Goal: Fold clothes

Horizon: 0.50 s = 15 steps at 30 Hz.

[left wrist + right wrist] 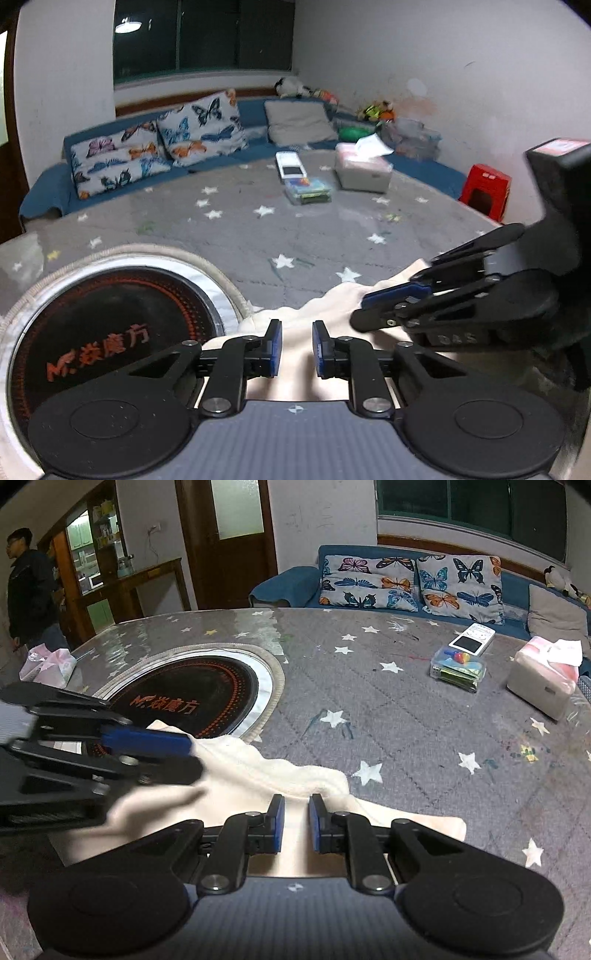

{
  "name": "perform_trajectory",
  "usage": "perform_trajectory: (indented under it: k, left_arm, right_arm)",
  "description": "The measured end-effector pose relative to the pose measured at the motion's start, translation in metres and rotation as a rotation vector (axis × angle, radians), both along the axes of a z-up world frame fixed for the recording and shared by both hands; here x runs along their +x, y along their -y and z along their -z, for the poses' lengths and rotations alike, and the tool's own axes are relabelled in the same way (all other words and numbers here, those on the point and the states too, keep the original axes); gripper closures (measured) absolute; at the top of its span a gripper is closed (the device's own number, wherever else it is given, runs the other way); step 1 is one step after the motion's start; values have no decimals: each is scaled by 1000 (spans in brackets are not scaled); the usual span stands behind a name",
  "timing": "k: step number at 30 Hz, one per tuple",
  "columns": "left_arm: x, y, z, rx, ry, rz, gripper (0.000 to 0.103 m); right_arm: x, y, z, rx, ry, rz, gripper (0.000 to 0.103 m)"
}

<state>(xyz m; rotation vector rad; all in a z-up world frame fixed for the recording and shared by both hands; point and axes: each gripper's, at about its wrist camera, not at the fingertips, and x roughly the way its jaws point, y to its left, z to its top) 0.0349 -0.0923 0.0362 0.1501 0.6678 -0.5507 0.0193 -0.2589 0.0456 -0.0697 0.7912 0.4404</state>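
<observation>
A cream-white garment (280, 775) lies bunched on the grey star-patterned table (406, 709), its left end over the edge of the round black induction hob (192, 698). It also shows in the left wrist view (332, 306). My left gripper (297, 343) is open, its blue pads a small gap apart over the cloth; it shows from the side in the right wrist view (184, 753). My right gripper (296, 821) is open just above the garment's near part; it shows in the left wrist view (360, 306) at the right, low on the cloth.
The hob (110, 332) sits by my left gripper. Far across the table are a tissue box (543, 679), a clear plastic box (458, 668) and a white device (472, 638). A blue sofa (155, 155) with butterfly cushions is behind. A person (29, 587) stands at far left.
</observation>
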Motion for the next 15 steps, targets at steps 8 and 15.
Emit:
perform_trajectory:
  k: [8,15]
  left_arm:
    - [14,2,12,19,-48,-57,83]
    - [9,-5,7,8,-32,-79,83]
  right_arm:
    - [1,0,-1,1,-4,-6,88]
    - [-3,-5,-13,-3,37,-1,83]
